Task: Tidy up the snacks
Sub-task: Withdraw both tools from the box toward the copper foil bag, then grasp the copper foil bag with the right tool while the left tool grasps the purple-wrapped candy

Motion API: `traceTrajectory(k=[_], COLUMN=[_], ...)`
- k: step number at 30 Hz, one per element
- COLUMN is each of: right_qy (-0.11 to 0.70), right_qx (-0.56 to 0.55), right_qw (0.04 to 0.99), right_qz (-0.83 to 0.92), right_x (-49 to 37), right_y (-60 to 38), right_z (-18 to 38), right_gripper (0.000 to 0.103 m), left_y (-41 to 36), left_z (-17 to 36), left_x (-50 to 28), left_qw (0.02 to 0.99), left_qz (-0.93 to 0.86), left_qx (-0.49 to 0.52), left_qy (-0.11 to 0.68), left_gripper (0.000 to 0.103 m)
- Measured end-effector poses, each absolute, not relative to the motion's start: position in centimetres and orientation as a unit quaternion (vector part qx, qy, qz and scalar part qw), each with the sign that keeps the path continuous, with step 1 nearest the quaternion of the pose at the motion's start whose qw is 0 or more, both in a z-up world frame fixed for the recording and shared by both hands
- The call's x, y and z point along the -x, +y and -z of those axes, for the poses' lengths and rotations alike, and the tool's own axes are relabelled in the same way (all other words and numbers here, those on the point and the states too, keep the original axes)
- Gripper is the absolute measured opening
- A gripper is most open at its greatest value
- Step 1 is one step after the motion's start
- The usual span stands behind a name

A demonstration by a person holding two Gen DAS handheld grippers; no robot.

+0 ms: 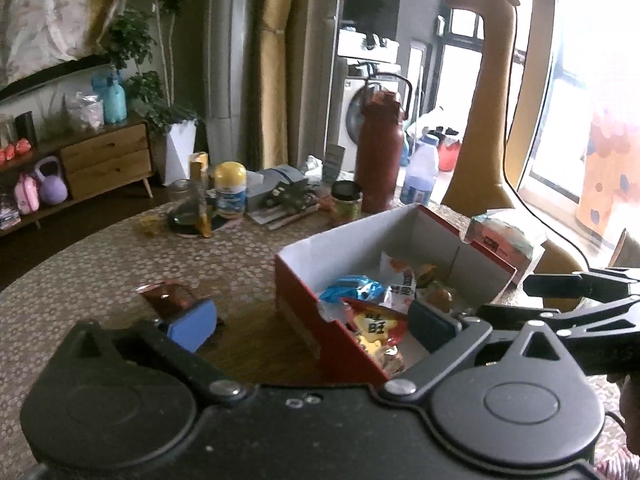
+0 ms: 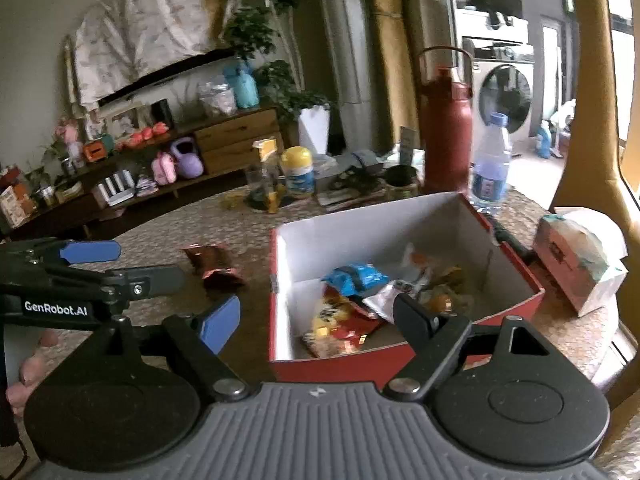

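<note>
Left wrist view, left gripper [image 1: 312, 322]: fingers wide apart, empty.
Right gripper [image 2: 316, 316]: spread, holding nothing.
Red box [image 2: 400, 356]: already holds several snacks.
Foil packet [image 1: 168, 298]: on table left of box; light, crinkly, slippery; pinch an edge.

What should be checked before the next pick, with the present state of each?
1. Left gripper open and empty: ok.
2. Right gripper open and empty: ok.
3. Red box open, room inside: ok.
4. Dark red snack packet left on the table, outside the box: ok.
5. Packet free of other items: ok.
6. Packet intact: cannot tell.
</note>
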State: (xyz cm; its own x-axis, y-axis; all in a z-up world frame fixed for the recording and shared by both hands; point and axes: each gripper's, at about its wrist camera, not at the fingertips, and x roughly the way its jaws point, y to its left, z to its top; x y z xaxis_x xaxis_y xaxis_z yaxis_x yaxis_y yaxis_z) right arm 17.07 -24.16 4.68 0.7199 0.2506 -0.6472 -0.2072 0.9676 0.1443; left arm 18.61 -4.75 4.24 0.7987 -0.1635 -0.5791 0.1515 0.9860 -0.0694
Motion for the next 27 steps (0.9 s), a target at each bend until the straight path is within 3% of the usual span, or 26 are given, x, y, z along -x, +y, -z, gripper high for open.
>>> traceTrajectory(k=[5,7,9,27], right_qy=[0.352,0.346,0.339,0.371], right_qx=[-0.028,-0.027,-0.030,-0.025], right_qw=[0.922,0.922,0.921,0.903], right_qz=[-0.157,-0.172,-0.188,-0.215], right_x=[-16.1,-15.8,-15.4,-20.5], right_y=[-21.8,-20.8,-19.9,-13.2], right_z=[-4.8,-4.8,-4.6,-0.1], right_gripper=[0.087,0.096,0.098,0.098], left_y=[-2.1,-1.0,0.4,9.5], left_z=[-4.5,-4.5,-4.4,1.0], left_x=[-16.7,-16.2,-15.6,-15.3], left_qw=[0.954,0.955,0.957,0.958], left_qz=[0.068,0.060,0.051,-0.035], left_qx=[0.023,0.029,0.038,0.041], left_qy=[0.292,0.288,0.283,0.281], left_gripper=[0.103,0.103,0.103,0.103])
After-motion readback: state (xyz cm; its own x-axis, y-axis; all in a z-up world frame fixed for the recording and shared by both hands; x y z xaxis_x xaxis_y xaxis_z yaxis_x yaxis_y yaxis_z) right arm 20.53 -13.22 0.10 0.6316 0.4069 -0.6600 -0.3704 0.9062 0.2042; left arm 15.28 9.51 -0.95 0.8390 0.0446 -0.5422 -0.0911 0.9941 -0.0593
